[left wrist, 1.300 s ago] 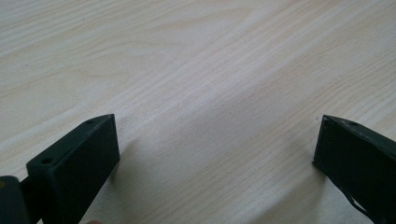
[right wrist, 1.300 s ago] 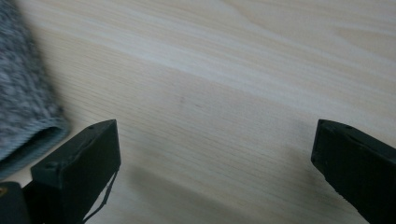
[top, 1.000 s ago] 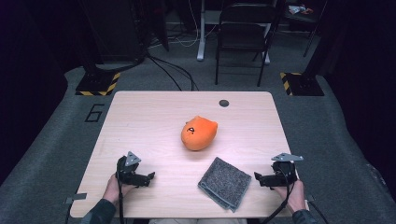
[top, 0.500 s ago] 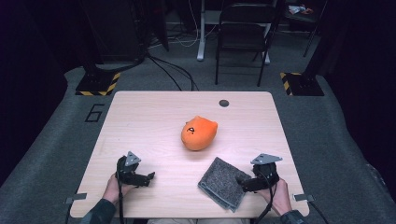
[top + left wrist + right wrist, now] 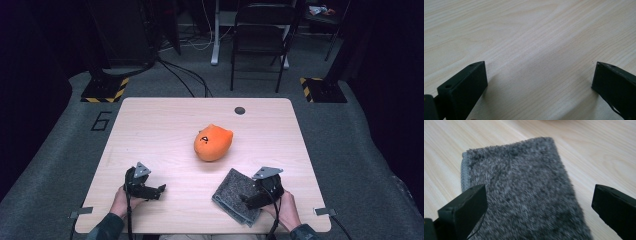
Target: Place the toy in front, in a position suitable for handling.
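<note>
Dim room, grey carpet; pale wood table (image 5: 150, 130) in front of me, with a black folding chair (image 5: 260, 45) beyond its far edge at about 12 o'clock and yellow-black striped floor plates (image 5: 105, 90) at about 10 and 2 o'clock. Small dark round disc (image 5: 240, 110) set in the tabletop near the far edge.

Orange plush toy (image 5: 213, 143) lies near table centre, dark face marking turned toward 10 o'clock, well apart from both grippers.

Folded grey towel (image 5: 237, 197) lies flat at about 5 o'clock from the toy, near my edge of the table, turned at an angle to it.

My right gripper (image 5: 250, 200) sits over the right part of the towel, my right hand (image 5: 285, 212) behind it. Right gripper view: both black jaws spread wide, the towel's fuzzy pile (image 5: 524, 195) running up between them toward 12 o'clock, stitched hem at about 10 o'clock. Cannot tell whether the jaws touch the pile.

My left gripper (image 5: 157, 190) rests low at about 7 o'clock from the toy, my left hand (image 5: 122, 200) behind it. Left gripper view: jaws spread wide, bare wood grain (image 5: 536, 62) between them, holding nothing.
</note>
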Available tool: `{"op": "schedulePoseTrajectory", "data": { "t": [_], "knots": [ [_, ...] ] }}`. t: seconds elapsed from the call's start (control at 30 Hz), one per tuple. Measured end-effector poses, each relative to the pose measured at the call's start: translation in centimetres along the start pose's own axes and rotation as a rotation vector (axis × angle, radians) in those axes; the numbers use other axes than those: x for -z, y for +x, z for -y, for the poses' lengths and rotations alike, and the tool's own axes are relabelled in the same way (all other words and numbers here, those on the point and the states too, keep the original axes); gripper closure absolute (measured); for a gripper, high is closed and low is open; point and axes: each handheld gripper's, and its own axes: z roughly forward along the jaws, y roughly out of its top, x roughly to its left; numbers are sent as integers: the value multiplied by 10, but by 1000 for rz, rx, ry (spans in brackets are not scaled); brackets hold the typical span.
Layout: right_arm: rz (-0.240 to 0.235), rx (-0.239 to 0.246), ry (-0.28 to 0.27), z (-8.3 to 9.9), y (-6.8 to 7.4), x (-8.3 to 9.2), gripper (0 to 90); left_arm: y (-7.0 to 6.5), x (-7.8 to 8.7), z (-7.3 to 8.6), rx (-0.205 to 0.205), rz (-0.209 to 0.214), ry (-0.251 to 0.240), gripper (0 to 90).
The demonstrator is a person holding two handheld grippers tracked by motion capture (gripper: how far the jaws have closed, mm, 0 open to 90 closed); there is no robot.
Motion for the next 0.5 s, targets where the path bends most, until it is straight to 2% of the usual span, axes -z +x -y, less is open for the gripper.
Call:
{"op": "schedulePoseTrajectory", "data": {
  "t": [0.1,0.23,0.3,0.43,0.5],
  "knots": [
    [-17,33,26,-5,7,-10,0,0,0,0,0,0,0,0],
    [-16,74,72,-9,16,-25,2,0,-1,1,0,-10,-11,0],
    [-14,88,109,-9,17,-32,45,0,0,1,-1,-10,-11,0],
    [-32,85,170,-6,16,-43,150,0,0,1,-1,-10,-11,0],
    [-27,89,171,-6,16,-42,202,0,0,1,-3,-6,-4,0]
  ]
}}
